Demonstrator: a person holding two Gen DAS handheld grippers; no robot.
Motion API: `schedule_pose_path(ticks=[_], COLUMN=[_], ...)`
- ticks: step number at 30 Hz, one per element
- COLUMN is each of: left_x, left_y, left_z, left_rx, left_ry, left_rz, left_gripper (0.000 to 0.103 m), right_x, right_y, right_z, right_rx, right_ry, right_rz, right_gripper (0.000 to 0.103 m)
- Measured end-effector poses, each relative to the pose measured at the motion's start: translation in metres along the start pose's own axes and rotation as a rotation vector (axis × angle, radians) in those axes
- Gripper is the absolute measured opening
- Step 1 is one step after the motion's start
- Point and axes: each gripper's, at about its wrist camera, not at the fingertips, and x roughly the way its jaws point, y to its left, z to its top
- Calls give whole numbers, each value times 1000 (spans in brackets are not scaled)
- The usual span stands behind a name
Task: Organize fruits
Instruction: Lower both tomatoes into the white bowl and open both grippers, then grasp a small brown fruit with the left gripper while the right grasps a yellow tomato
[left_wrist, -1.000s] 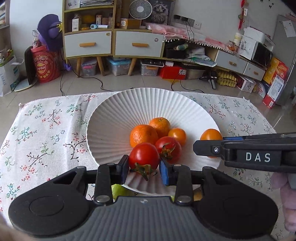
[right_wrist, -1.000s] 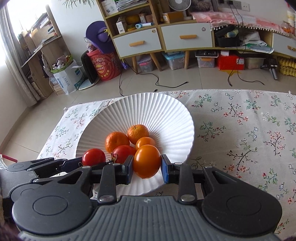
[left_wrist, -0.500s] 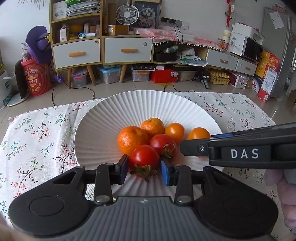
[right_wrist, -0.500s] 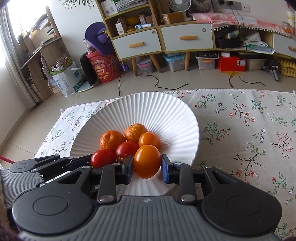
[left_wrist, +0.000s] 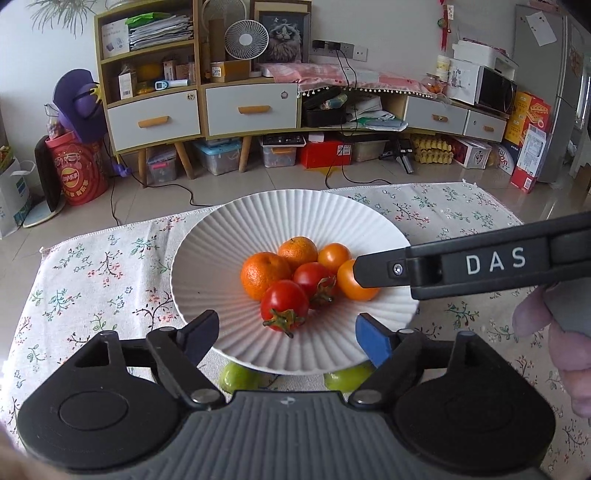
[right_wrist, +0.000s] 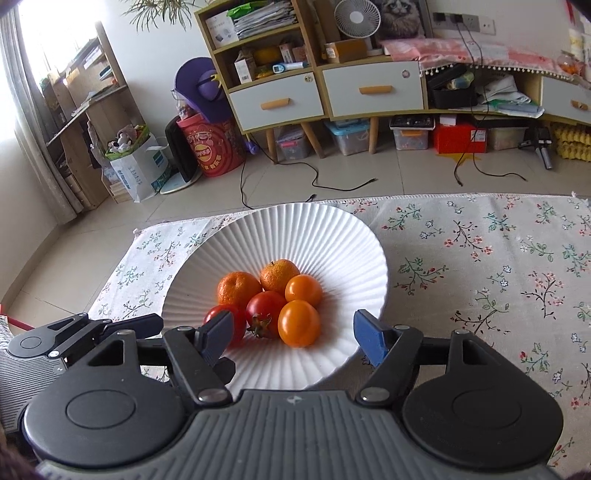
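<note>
In plate: six fruits, tomatoes and oranges, sit together in the white plate (left_wrist: 207, 258) on the desk.
Left: two green fruits (left_wrist: 238, 376) lie beside the plate's near rim.
Left hand-held gripper (left_wrist: 286, 334): spread, empty.
Right hand-held gripper (right_wrist: 291, 334): spread, empty.

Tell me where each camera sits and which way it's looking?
Left wrist: sits on the left tongs, looks forward over the white bowl toward the shelves; its open fingers, the right tongs' side and a hand show.
Right wrist: sits on the right tongs, looks the same way; its open fingers and the left tongs at lower left show.
Both share the bowl of fruit.
</note>
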Motion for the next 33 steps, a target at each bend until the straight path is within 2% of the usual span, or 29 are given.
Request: schedule_pose_path(ticks=[3,6,14,24,33], left_x=[-4,-10,-28,-46,-59], left_y=[2,5,14,27,41], left_z=[-4,-10,-27,-48,-62], left_rx=[8,13,42,61,8], left_ry=[20,32,48,64,91], left_rz=[-2,5,5,17,-4], left_gripper=[84,91,94,99,99], right_x=[-4,-9,-21,-30,-40], right_y=[4,8,19,24,29], right_z=[-4,-8,-17,-34,-52], right_rx=[-22,-44,-96,-144,-172], right_ry=[5,7,6,16,28], right_rz=[-8,-11,12,18,33], right_gripper=[79,83,91,96,99])
